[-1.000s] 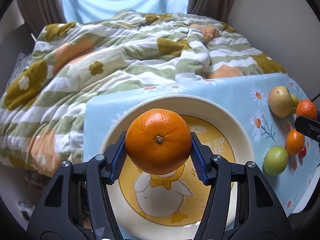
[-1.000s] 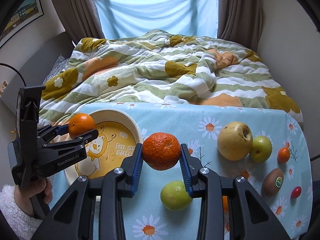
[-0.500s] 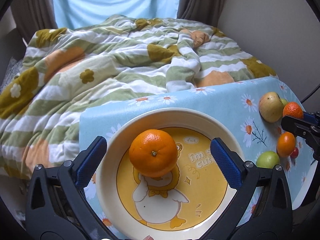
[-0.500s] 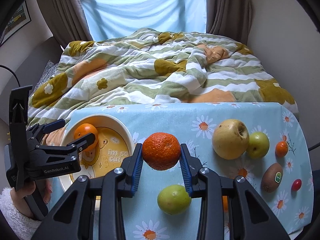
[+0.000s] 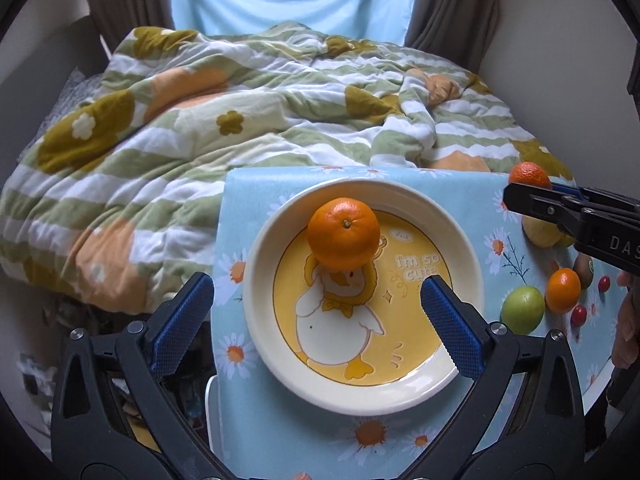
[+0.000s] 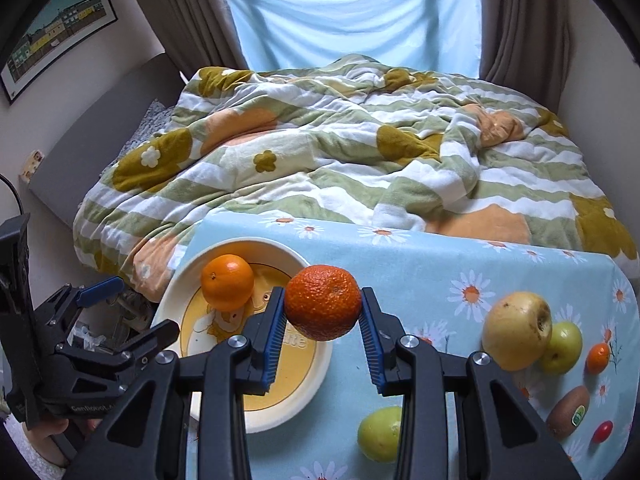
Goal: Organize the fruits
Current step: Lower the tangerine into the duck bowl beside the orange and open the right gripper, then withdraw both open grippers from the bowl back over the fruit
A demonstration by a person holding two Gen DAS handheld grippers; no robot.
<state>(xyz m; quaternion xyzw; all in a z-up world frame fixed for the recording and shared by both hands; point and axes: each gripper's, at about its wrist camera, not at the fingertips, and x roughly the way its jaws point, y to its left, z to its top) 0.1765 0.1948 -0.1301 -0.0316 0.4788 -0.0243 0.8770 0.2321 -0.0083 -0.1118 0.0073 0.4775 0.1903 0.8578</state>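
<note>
On the duck plate (image 5: 460,240) sits the smooth orange (image 5: 343,234), just let go: the left gripper (image 5: 316,320) has sprung wide and drawn back, nothing between its pads. One fruit is sorted. The right gripper (image 6: 322,330) clamps a bumpy mandarin (image 6: 322,302) at the plate's edge. Other fruit dots the daisy tablecloth (image 6: 420,264), a rumpled bed (image 6: 320,140) beyond.

Rumpled floral duvet (image 6: 340,152), brown curtains (image 6: 192,12), framed picture (image 6: 52,36).
</note>
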